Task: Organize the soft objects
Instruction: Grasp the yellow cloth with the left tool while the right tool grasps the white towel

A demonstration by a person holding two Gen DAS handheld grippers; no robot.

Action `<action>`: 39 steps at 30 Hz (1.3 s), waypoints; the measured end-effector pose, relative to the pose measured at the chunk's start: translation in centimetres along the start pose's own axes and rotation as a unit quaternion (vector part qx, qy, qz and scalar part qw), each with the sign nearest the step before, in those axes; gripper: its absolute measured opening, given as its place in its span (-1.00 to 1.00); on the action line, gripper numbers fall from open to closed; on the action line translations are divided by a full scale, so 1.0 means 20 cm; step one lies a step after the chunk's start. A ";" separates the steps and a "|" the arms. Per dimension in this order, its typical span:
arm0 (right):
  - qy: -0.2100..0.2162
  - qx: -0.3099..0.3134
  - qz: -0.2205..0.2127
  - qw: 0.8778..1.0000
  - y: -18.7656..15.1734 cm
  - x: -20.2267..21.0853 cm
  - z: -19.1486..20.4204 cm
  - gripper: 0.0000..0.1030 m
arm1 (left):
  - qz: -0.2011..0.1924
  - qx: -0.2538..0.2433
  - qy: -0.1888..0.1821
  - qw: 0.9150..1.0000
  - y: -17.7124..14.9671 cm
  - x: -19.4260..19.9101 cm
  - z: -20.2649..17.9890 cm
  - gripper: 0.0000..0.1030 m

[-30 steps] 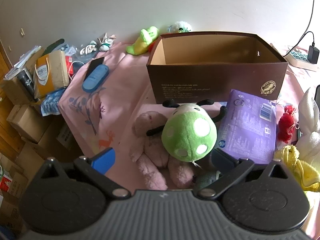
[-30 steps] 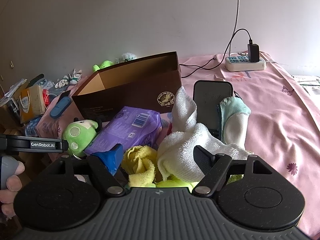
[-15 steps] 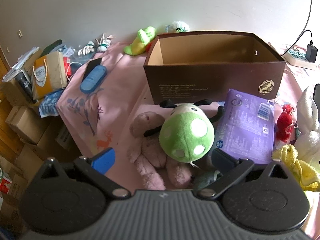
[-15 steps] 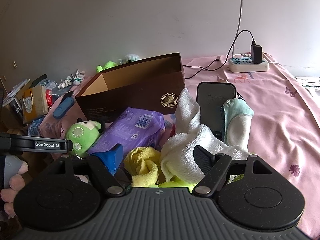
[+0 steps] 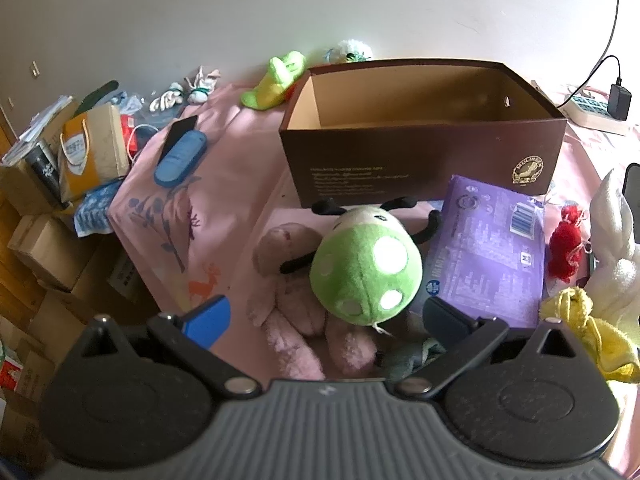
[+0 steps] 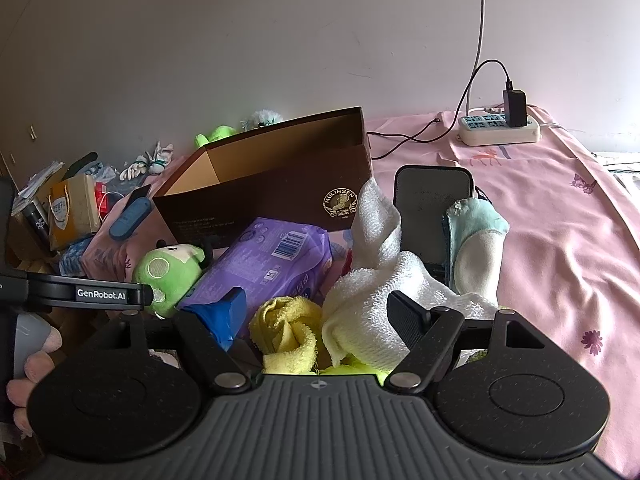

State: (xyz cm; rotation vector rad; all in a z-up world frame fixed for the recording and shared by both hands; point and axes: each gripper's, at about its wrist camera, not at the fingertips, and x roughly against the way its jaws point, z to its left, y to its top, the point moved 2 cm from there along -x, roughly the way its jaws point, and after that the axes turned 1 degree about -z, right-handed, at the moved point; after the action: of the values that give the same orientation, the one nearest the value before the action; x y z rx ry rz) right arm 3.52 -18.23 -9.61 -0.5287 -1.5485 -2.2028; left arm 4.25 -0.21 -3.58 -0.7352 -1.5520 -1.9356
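Note:
A green spotted ladybug plush (image 5: 366,276) lies on a pink plush bear (image 5: 288,312), in front of an open brown cardboard box (image 5: 420,136). My left gripper (image 5: 326,318) is open just before them, one finger on each side of the plush, touching nothing. My right gripper (image 6: 316,312) is open over a crumpled yellow towel (image 6: 288,328) and a white towel (image 6: 380,280), which sits between its fingers ungripped. The right view also shows the box (image 6: 280,184), the ladybug plush (image 6: 168,272) and the left gripper's finger (image 6: 88,293).
A purple wipes pack (image 5: 488,256) leans beside the plush, next to a red knitted item (image 5: 564,248). A black device (image 6: 432,208), a light-blue cloth (image 6: 472,248) and a power strip (image 6: 500,132) lie on the pink sheet. Cardboard boxes and bags (image 5: 92,148) crowd the left.
Both grippers have drifted only slightly and stay open. No object has moved or been taken hold of.

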 end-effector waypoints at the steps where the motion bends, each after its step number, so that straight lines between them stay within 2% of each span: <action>1: 0.001 0.000 0.000 1.000 0.00 0.00 0.00 0.22 | 0.000 -0.001 -0.001 1.000 0.00 0.00 0.00 0.98; 8: -0.004 -0.002 -0.010 1.000 0.01 0.02 -0.05 0.22 | -0.014 -0.005 -0.019 1.000 0.00 0.03 0.00 0.98; 14: -0.030 -0.013 -0.020 0.999 0.04 0.05 -0.17 0.22 | -0.052 -0.018 -0.102 0.993 -0.02 0.10 -0.02 0.98; 16: -0.039 -0.014 -0.021 0.999 0.04 0.06 -0.20 0.22 | -0.061 -0.024 -0.135 0.989 -0.03 0.12 -0.04 0.98; 20: -0.052 -0.008 -0.019 0.998 0.03 0.08 -0.25 0.22 | -0.074 -0.061 -0.204 0.974 -0.08 0.16 -0.11 0.99; 25: -0.051 -0.040 -0.009 0.998 0.02 0.07 -0.35 0.21 | -0.092 -0.104 -0.260 0.956 -0.14 0.21 -0.22 0.99; 34: -0.011 -0.052 0.024 0.998 0.01 -0.04 -0.33 0.20 | -0.087 -0.144 -0.310 0.936 -0.17 0.14 -0.33 0.99; 39: 0.017 -0.029 0.037 0.999 0.01 -0.11 -0.27 0.20 | -0.080 -0.166 -0.312 0.932 -0.15 0.08 -0.42 0.99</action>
State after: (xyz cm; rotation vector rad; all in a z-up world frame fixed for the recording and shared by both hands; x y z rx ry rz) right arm 5.07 -23.25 -12.30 -0.5527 -1.4293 -2.1950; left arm 0.35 -7.97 -6.10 -1.5302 -1.6807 -2.2487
